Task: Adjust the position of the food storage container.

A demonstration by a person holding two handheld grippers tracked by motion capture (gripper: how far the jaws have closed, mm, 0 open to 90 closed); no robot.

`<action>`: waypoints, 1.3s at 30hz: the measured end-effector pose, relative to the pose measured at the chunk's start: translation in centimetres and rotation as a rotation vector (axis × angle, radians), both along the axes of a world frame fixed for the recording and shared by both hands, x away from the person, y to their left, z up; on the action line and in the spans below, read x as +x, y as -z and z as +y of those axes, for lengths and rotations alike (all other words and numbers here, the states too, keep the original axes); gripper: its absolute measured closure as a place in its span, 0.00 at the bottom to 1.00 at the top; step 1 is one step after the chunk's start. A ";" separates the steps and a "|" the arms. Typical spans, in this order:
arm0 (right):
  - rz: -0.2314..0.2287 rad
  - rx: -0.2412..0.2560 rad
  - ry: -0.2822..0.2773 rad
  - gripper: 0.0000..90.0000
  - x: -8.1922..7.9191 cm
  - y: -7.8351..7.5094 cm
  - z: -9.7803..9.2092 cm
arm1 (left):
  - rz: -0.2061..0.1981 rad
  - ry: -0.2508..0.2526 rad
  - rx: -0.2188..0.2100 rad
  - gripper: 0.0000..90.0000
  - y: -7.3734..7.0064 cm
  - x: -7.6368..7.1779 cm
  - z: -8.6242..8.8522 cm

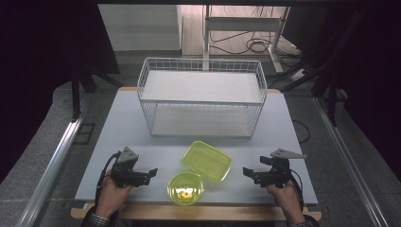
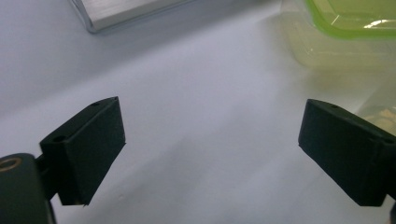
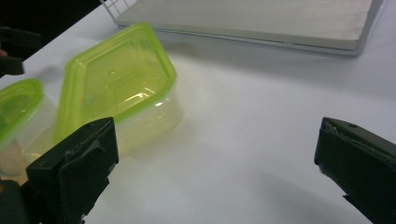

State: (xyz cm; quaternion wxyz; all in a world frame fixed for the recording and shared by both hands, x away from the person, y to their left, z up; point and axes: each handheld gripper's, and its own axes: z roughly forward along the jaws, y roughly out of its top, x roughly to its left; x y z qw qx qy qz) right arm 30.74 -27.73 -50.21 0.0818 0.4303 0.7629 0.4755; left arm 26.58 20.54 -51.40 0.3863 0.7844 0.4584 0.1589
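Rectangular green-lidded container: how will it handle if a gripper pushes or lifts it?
The rectangular container looks like thin clear plastic with nothing visible inside, so probably light and easily slid on the smooth table. Glossy lid suggests slippery; walls may flex when squeezed.

White wire rack [image 1: 202, 97] w/ two shelves at table [image 1: 118, 123] rear; cables [image 1: 255, 45] on floor behind.

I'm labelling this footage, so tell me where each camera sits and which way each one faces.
High view: above the person's side, looking forward and down on the table and wire basket; forearms, left gripper and right gripper show.
Left gripper view: rides the left gripper, looking between its open jaws toward the rectangular container.
Right gripper view: rides the right gripper, jaws open, facing the same container and the round container.
All share the rectangular container.
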 end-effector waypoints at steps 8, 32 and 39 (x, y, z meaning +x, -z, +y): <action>-0.024 -0.091 0.004 0.00 -0.1 0.2 0.6 | -0.014 0.024 -0.020 0.09 -0.5 -0.3 -0.4; -0.068 -0.152 0.014 0.04 -0.5 0.0 1.2 | -0.087 0.388 -0.077 1.00 -4.7 -4.4 -8.6; -0.079 -0.172 0.016 0.05 -0.6 -0.1 1.4 | -0.084 0.468 -0.105 1.00 -4.7 -5.4 -11.2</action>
